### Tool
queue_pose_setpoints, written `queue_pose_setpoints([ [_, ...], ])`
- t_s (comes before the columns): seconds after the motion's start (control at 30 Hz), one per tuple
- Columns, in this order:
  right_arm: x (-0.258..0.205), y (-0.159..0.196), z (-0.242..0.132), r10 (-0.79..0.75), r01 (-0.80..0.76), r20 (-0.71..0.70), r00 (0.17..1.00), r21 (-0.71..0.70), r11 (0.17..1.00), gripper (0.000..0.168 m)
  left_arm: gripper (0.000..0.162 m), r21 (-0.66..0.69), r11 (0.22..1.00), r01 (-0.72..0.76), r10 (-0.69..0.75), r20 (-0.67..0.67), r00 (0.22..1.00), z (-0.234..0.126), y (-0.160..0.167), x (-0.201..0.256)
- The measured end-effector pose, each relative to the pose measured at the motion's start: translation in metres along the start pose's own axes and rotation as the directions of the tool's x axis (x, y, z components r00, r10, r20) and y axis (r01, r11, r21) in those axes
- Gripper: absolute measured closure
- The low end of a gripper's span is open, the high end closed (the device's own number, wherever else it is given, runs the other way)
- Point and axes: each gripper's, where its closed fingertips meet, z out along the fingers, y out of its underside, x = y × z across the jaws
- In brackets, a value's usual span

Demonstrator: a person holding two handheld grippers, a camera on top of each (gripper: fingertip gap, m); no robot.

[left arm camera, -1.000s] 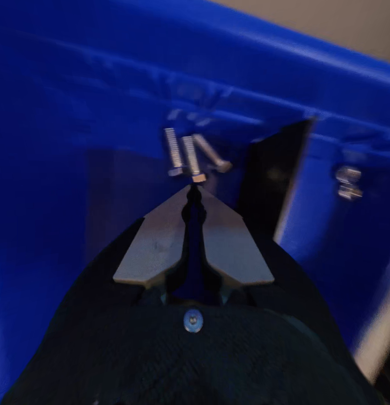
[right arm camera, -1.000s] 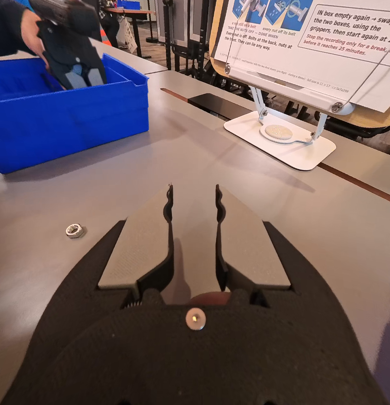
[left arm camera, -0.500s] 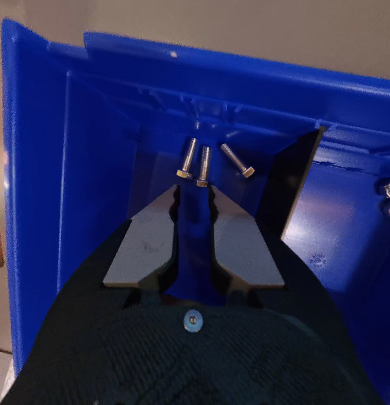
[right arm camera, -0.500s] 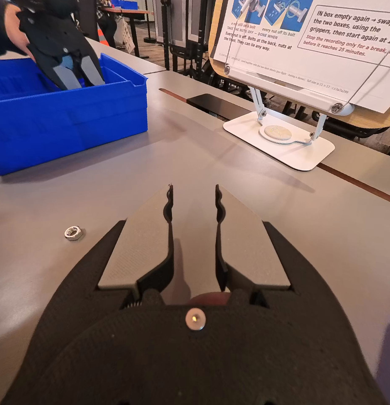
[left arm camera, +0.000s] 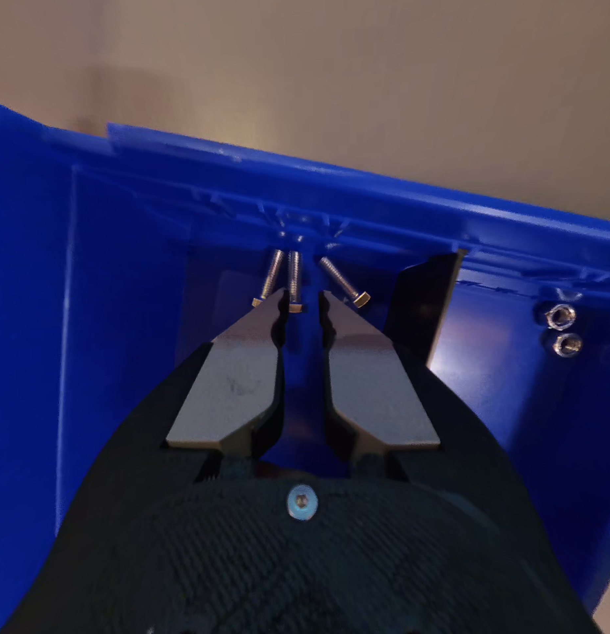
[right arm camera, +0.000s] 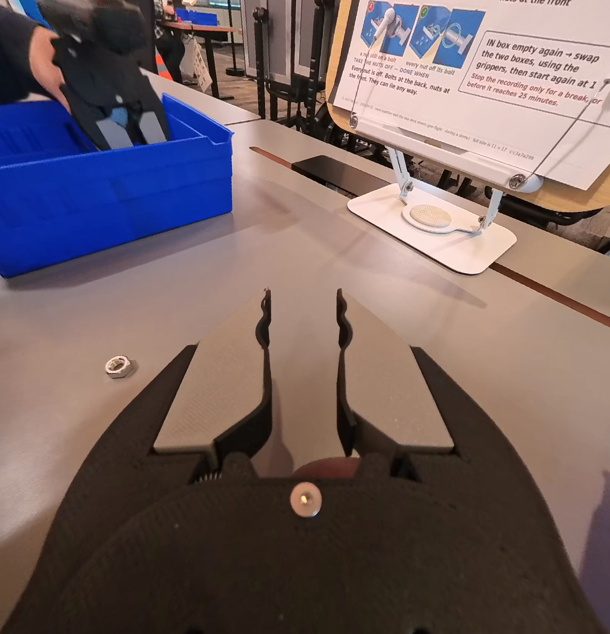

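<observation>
Right now your left gripper (left arm camera: 302, 296) hangs inside the blue plastic bin (left arm camera: 365, 178), jaws apart and empty, tips just above three small steel hex-head bolts (left arm camera: 294, 281) lying against the far wall, left of a black divider plate (left arm camera: 422, 302); two steel nuts (left arm camera: 560, 329) lie to the right of it. Your right gripper (right arm camera: 303, 295) hovers over the grey table (right arm camera: 434, 343), jaws apart, a loose steel hex nut (right arm camera: 119, 366) near its left. These bolts look light, stiff and slippery; grip across the shank.
</observation>
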Motion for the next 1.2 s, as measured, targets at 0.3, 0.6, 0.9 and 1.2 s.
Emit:
queue_pose_setpoints([
  [0.3,0.002,-0.001,-0.001,-0.001,0.001,-0.009,1.0,0.006,1.0,0.134,0.153,-0.123,0.991,-0.047,0.053,0.044,0.998,0.015,0.008,-0.006],
  [0.6,0.0,0.001,-0.001,0.004,-0.004,0.004,1.0,-0.001,1.0,0.134,0.154,0.017,0.997,0.079,-0.081,0.224,0.971,-0.042,0.016,-0.026],
  [0.9,-0.057,-0.03,-0.001,0.067,-0.088,0.226,0.972,0.083,0.993,0.138,0.154,0.456,0.89,0.002,-0.21,0.406,0.89,-0.128,-0.075,0.039],
  [1.2,-0.121,-0.091,-0.025,0.111,-0.205,0.393,0.913,0.207,0.957,0.138,0.155,0.6,0.789,-0.133,-0.162,0.411,0.897,-0.096,-0.192,0.133],
])
